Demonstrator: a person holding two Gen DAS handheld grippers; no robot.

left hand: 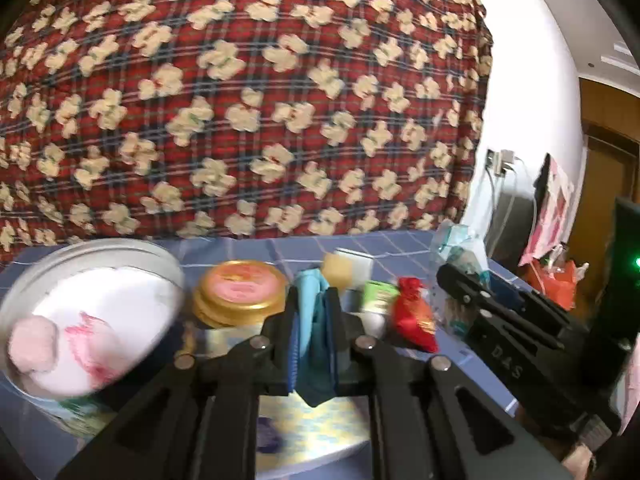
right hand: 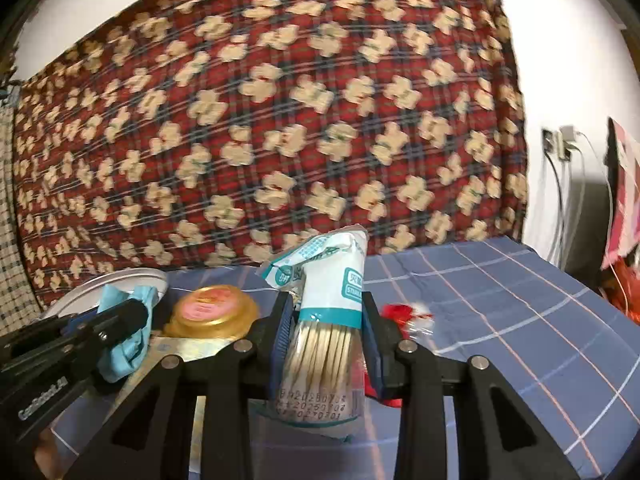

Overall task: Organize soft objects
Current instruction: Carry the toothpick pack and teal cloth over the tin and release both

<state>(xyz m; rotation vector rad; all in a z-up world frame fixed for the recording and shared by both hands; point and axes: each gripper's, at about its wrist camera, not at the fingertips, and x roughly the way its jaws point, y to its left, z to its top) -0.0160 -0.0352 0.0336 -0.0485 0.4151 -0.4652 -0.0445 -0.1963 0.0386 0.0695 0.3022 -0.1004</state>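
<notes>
My left gripper (left hand: 315,300) is shut on a light blue cloth (left hand: 310,316) and holds it above the blue checked table. It also shows at the left of the right wrist view (right hand: 132,312) with the cloth (right hand: 128,344) hanging from it. My right gripper (right hand: 326,312) is shut on a clear pack of cotton swabs (right hand: 324,340), held upright. It shows at the right of the left wrist view (left hand: 452,276). A round metal tin (left hand: 168,268) at the left holds a white and pink soft toy (left hand: 76,332).
A gold-lidded jar (left hand: 240,292) stands on a printed box (left hand: 304,432) in the middle. A red pouch (left hand: 414,316), a green box (left hand: 378,294) and sponges (left hand: 340,266) lie behind. A red plaid quilt (left hand: 240,100) rises behind the table (right hand: 500,300). Cables hang at the right wall.
</notes>
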